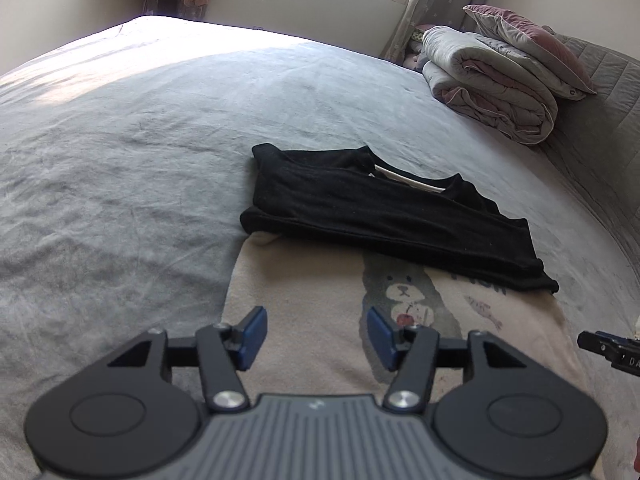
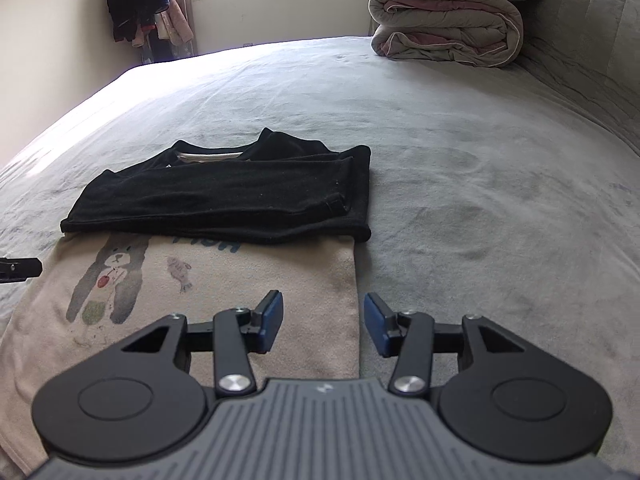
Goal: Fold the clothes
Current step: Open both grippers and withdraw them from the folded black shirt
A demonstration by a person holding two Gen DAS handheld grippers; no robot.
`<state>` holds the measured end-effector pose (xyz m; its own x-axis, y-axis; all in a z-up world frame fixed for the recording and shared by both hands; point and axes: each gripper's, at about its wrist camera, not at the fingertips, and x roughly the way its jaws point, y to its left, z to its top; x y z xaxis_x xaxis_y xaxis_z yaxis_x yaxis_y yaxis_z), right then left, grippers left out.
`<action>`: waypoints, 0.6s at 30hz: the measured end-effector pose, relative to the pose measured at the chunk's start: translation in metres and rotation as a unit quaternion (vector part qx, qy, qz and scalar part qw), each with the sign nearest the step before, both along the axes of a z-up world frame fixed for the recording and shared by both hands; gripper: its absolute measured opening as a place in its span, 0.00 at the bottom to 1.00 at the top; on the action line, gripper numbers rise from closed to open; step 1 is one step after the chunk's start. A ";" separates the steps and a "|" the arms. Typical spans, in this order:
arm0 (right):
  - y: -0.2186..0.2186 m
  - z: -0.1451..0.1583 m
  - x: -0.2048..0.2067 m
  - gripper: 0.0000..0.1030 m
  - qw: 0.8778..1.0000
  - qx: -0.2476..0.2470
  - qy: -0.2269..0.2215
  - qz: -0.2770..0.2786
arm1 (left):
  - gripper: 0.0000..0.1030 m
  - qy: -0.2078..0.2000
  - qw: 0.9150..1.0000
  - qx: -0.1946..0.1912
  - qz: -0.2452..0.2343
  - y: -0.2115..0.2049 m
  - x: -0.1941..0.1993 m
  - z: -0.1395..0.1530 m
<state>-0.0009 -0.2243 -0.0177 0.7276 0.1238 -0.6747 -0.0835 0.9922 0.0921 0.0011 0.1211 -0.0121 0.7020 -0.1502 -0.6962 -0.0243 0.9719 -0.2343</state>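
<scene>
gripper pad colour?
Blue pads on black fingers, both grippers. Clearest in the right wrist view.

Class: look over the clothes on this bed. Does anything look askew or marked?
The black top lies skewed, overlapping the beige shirt's far edge. The beige shirt shows dark smudges near its bear print.

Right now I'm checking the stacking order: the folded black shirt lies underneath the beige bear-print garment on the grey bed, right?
No. The folded black shirt lies on top of the beige bear-print garment, covering its far end, on the grey bed. The right wrist view shows it.
</scene>
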 end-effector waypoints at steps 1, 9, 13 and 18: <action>-0.001 -0.001 -0.005 0.50 1.000 0.001 0.000 0.000 | 0.56 0.000 1.000 0.003 -0.001 0.001 -0.005 0.000; -0.005 -0.015 -0.041 0.51 1.000 -0.012 0.010 0.017 | 0.59 -0.003 0.999 0.030 -0.014 0.014 -0.045 -0.012; -0.007 -0.020 -0.056 0.51 0.999 -0.027 0.023 0.026 | 0.59 0.015 0.998 0.058 -0.037 0.019 -0.061 -0.021; -0.016 -0.026 -0.076 0.53 0.998 -0.038 0.024 0.043 | 0.59 0.025 0.997 0.045 -0.053 0.037 -0.080 -0.032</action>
<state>-0.0772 -0.2398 -0.0436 0.6829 0.1321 -0.7184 -0.1661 0.9858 0.0234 -0.0794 0.1585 -0.0438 0.6496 -0.1571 -0.7439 0.0709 0.9867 -0.1465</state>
